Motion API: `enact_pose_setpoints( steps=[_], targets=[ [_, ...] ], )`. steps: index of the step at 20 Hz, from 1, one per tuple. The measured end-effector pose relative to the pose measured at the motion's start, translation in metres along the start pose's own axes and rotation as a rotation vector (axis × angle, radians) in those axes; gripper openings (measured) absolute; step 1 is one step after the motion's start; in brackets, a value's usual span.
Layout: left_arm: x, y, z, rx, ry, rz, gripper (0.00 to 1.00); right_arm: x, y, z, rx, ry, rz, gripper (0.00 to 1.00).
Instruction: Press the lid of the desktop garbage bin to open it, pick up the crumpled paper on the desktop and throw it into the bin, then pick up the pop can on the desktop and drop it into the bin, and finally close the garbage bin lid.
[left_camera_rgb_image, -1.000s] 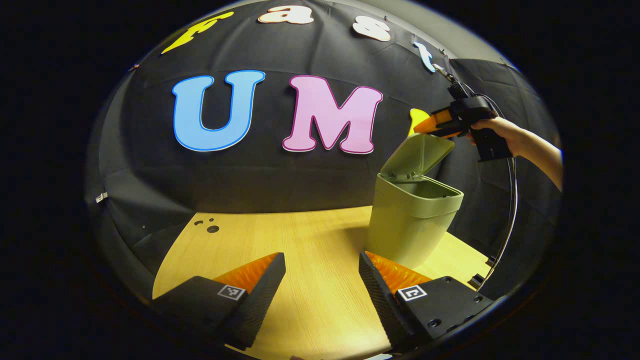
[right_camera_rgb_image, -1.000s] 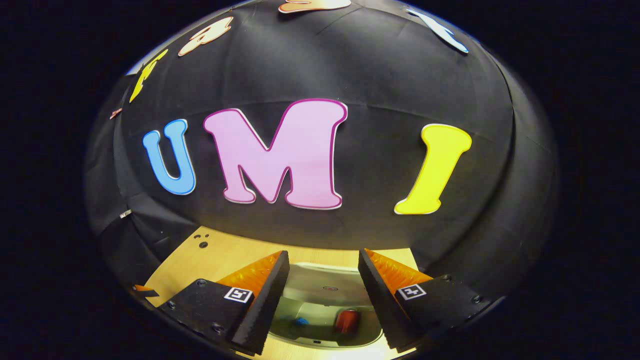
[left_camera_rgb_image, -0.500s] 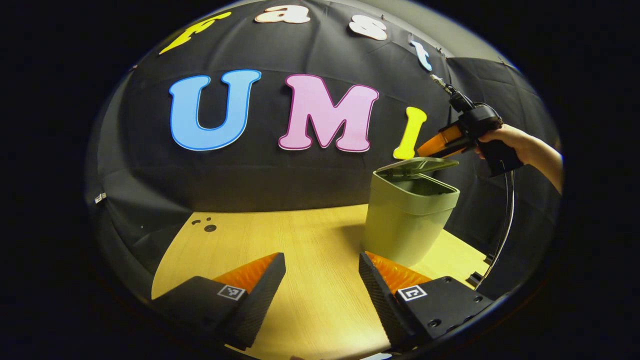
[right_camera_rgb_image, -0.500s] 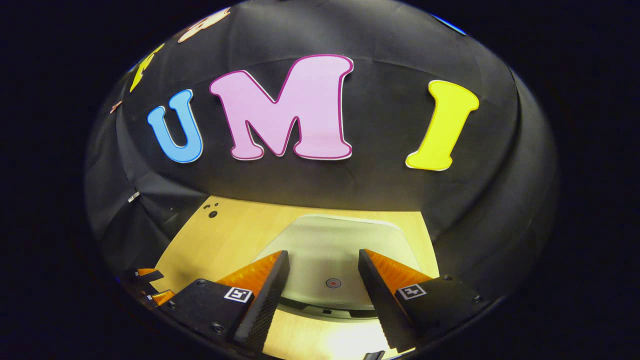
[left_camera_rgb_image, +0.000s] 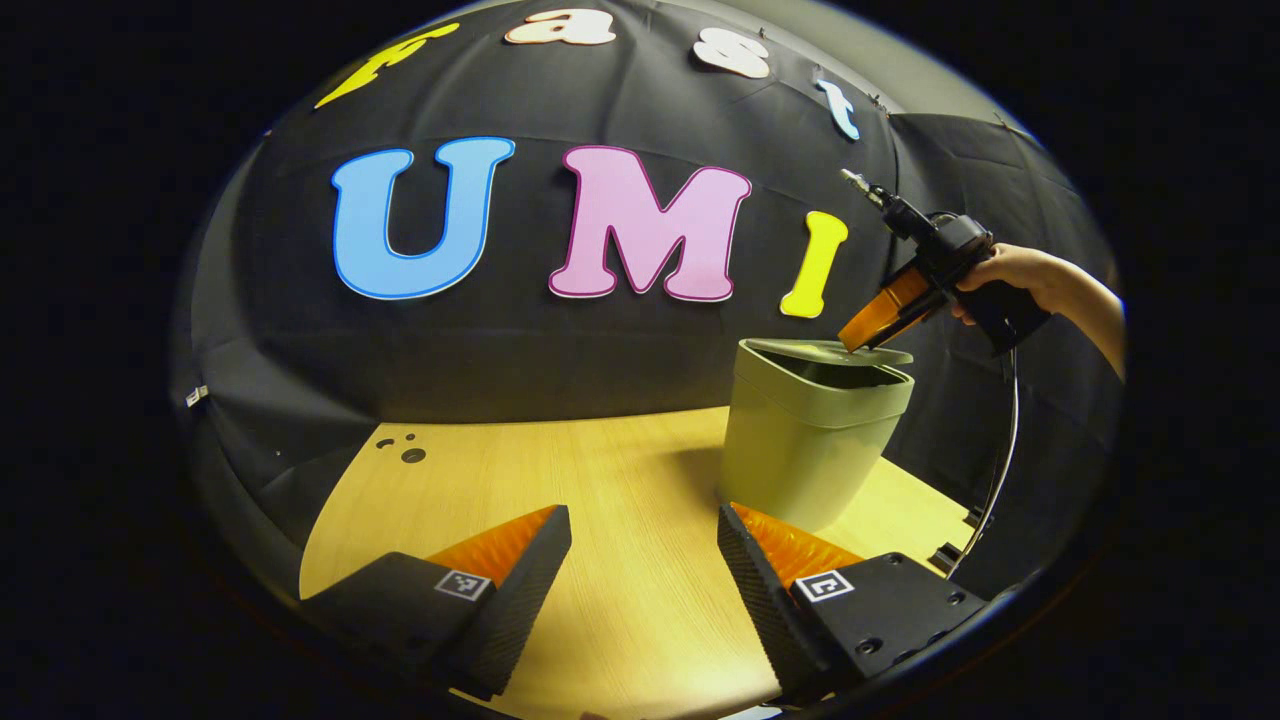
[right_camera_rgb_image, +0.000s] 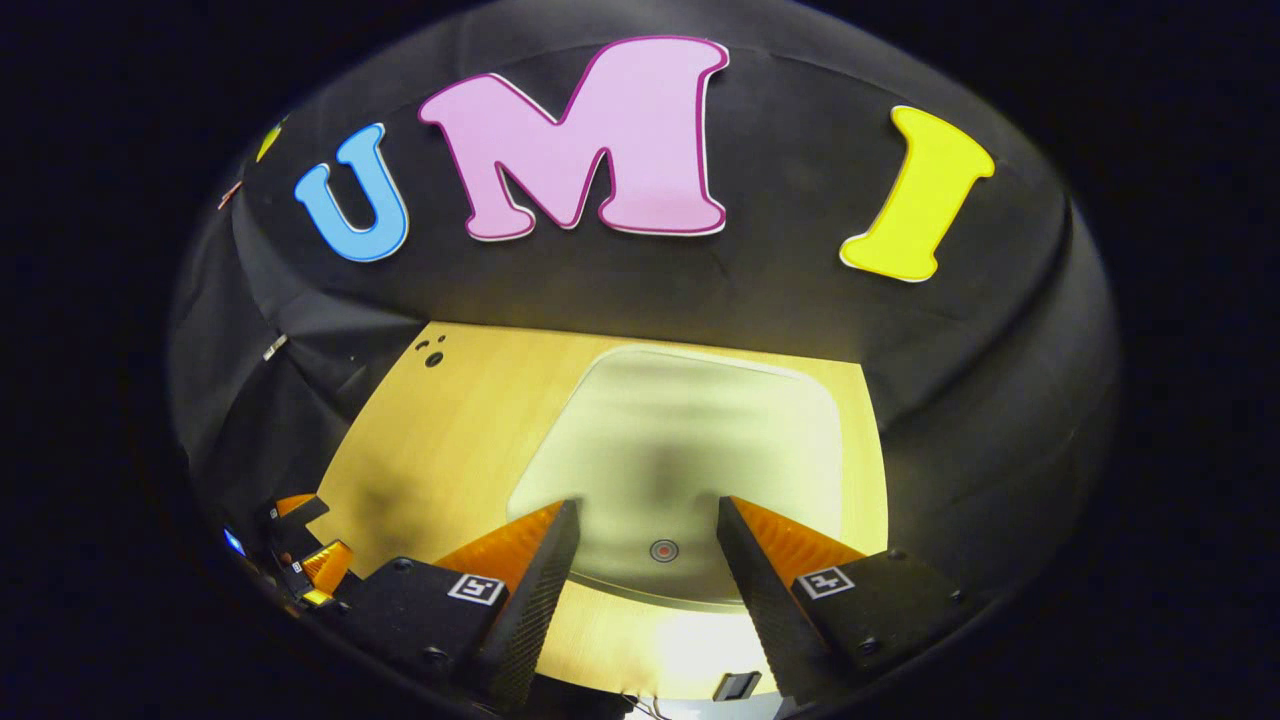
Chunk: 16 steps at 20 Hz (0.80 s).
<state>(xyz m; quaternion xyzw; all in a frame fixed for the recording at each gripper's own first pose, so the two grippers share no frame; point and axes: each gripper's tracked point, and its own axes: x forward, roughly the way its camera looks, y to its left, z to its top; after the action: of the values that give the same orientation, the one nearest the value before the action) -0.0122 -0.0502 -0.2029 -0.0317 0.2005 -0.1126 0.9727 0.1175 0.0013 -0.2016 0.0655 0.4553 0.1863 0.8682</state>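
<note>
The green bin (left_camera_rgb_image: 812, 440) stands on the wooden tabletop (left_camera_rgb_image: 600, 500) near the black cloth wall, its lid (right_camera_rgb_image: 690, 450) lowered almost flat onto the rim. The right gripper (left_camera_rgb_image: 868, 330), held by a hand (left_camera_rgb_image: 1010, 275), tilts down onto the lid's near edge, fingers spread and gripping nothing. The left gripper (left_camera_rgb_image: 645, 570) hovers low over bare tabletop just beside the bin, fingers likewise spread and empty.

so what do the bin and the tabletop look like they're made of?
Bin: looks like moulded plastic, matte pale green, with smooth one-piece walls, rounded corners and a soft, dull sheen. Its lid looks the same, with a small round red mark near the front edge.
Tabletop: light wood grain with fine parallel streaks and a flat, even surface; probably laminate or veneer, though solid wood can't be ruled out.
</note>
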Motion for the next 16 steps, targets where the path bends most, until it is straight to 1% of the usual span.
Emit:
enact_pose_setpoints(
  steps=[8, 10, 12, 16],
  targets=[
    [0.006, 0.001, 0.002, 0.0, 0.002, -0.002, 0.95, 0.008, 0.003, -0.015, -0.029, 0.132, 0.041, 0.9],
    [0.007, 0.001, 0.001, -0.006, 0.005, -0.005, 0.95, 0.009, 0.002, -0.023, -0.056, 0.2, 0.049, 0.9],
    [0.009, 0.002, 0.001, -0.005, 0.008, -0.005, 0.95, 0.011, -0.001, -0.027, -0.095, 0.254, 0.038, 0.9],
    [0.011, 0.005, 0.001, -0.005, 0.011, -0.003, 0.95, 0.016, -0.001, -0.027, -0.149, 0.313, 0.011, 0.91]
  ],
)
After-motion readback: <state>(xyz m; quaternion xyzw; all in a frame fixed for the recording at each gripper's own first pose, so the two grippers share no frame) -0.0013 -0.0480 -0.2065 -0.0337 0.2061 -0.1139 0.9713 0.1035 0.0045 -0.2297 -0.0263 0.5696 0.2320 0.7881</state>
